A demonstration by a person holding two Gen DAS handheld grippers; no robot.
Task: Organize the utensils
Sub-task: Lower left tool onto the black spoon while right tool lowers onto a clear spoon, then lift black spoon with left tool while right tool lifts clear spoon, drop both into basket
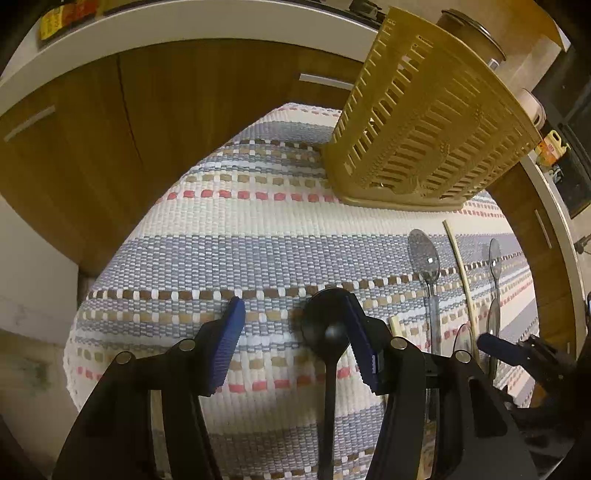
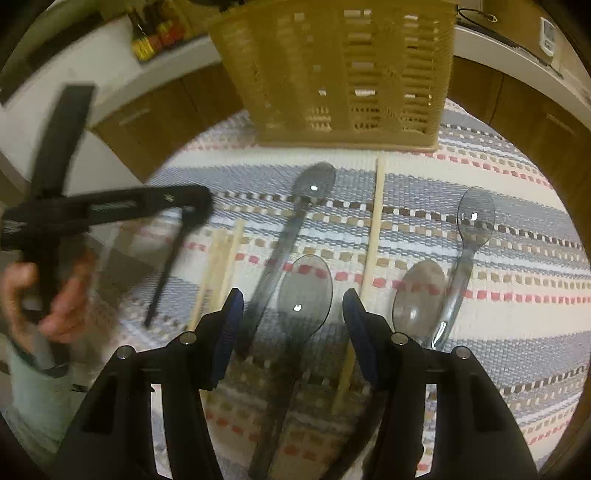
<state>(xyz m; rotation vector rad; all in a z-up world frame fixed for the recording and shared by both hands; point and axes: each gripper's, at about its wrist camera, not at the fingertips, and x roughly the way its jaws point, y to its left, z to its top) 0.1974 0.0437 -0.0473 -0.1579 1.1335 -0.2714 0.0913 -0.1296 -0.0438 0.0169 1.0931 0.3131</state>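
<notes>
On the striped woven mat (image 1: 258, 229) lie the utensils: a black plastic spoon (image 1: 327, 332) with its bowl just inside the right pad of the left tongs (image 1: 295, 343), whose blue pads stand apart with the spoon loose on the mat, not pinched. To its right lie a smoky clear spoon (image 1: 424, 258), a pale chopstick (image 1: 458, 258) and more clear spoons. From the right wrist view, the right tongs (image 2: 293, 332) also stand open, their pads on either side of the bowl of a clear grey spoon (image 2: 304, 291) that rests on the mat without being squeezed. Left of it lies a long clear spoon (image 2: 295, 206); a chopstick (image 2: 375, 229) runs just to the right, then two more clear spoons (image 2: 469, 229) with their handles crossing. A pair of chopsticks (image 2: 221, 258) lies farther left, beside the black spoon. Behind everything stands a tan slotted plastic basket (image 2: 340, 74), upright on the mat's far edge. A hand (image 2: 44, 295) grips the blurred left tool. Wooden cabinet doors (image 1: 92, 147) under a white worktop (image 1: 184, 26) ring the mat.
</notes>
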